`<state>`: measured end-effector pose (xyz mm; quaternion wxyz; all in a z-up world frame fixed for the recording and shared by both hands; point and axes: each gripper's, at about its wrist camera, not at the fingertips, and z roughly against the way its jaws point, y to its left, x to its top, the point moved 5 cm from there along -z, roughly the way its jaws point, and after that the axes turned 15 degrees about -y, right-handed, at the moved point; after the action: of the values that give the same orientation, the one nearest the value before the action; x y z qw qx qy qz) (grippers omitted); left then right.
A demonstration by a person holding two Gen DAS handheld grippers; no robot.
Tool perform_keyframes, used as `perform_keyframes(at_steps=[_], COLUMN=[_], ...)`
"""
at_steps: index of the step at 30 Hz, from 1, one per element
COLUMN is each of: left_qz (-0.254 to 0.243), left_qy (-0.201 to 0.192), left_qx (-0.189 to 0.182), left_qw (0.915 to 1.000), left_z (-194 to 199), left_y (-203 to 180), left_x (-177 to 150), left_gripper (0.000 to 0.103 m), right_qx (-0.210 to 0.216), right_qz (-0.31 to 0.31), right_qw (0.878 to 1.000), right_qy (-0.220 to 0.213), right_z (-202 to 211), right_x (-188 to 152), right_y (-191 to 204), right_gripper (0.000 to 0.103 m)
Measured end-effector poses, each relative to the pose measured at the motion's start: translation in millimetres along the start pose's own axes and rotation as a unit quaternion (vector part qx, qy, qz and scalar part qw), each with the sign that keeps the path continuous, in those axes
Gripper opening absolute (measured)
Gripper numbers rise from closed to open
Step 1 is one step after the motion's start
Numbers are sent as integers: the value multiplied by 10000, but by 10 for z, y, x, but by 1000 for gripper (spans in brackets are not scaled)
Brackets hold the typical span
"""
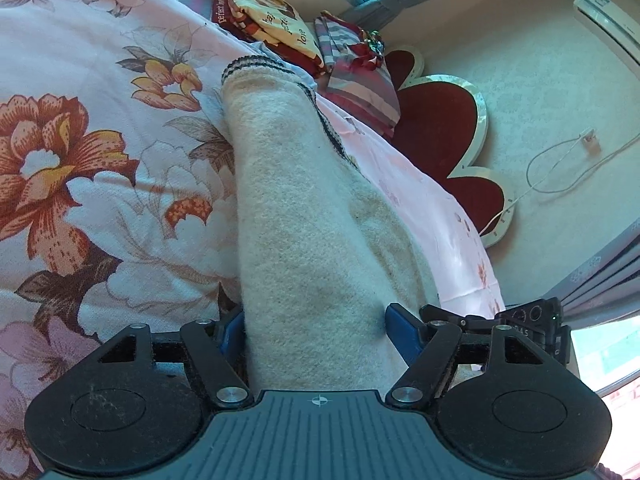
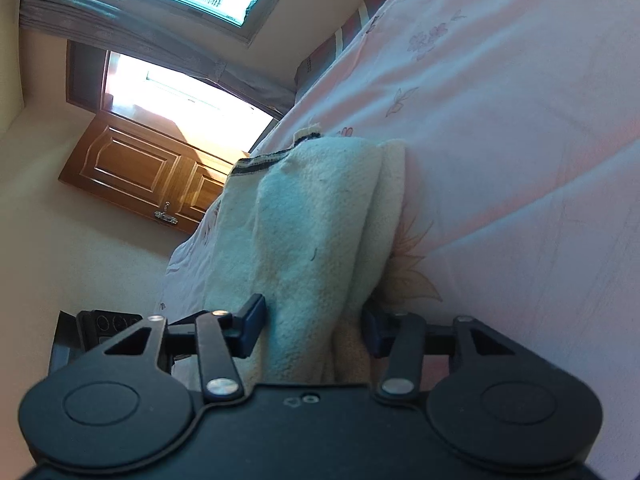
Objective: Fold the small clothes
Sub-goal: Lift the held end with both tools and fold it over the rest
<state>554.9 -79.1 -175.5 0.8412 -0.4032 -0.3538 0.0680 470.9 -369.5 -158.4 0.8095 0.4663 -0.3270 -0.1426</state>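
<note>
Both grippers flank one cream knit garment [image 1: 304, 216] on floral bedsheet [image 1: 80, 152]: left gripper [image 1: 316, 332] wide; right gripper [image 2: 316, 324] narrower, apparently pinching folds.

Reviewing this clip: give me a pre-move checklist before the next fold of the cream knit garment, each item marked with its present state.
1. Cream knit garment between the left gripper fingers: ok.
2. Garment between the right gripper fingers: ok.
3. Pads pressing firmly, both sides: cannot tell.
4. Garment lying flat on the floral bedsheet: not ok, bunched lengthwise.
5. Striped hem visible at the far end: ok.
6. Folded pile clear of the garment: ok.
</note>
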Motion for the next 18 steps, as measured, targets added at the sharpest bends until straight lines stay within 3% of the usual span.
perform_keyframes(at_steps=[5,7,9,18], left_qz=[20,-235,-324,-412], left_qy=[-114,-87,-56,-163], left_qx=[26,151,157,-112], left_qw=[9999,9996,9993,9990], left_z=[-195,-251,-275,-93], left_y=[-46,-72,-93,-316], left_x=[32,44,59,108], left_gripper=[73,58,53,45], right_qx=[-48,-120,-159,-218], right_qz=[200,280,531,996], right_qw=[9998,9995,9983,9936], right_qy=[-36,-107,-194,-478], right_z=[-122,-124,-83,138], right_x=[-5,-5,-42,-84], right_y=[70,101,161,446], right_gripper=[39,36,32,27])
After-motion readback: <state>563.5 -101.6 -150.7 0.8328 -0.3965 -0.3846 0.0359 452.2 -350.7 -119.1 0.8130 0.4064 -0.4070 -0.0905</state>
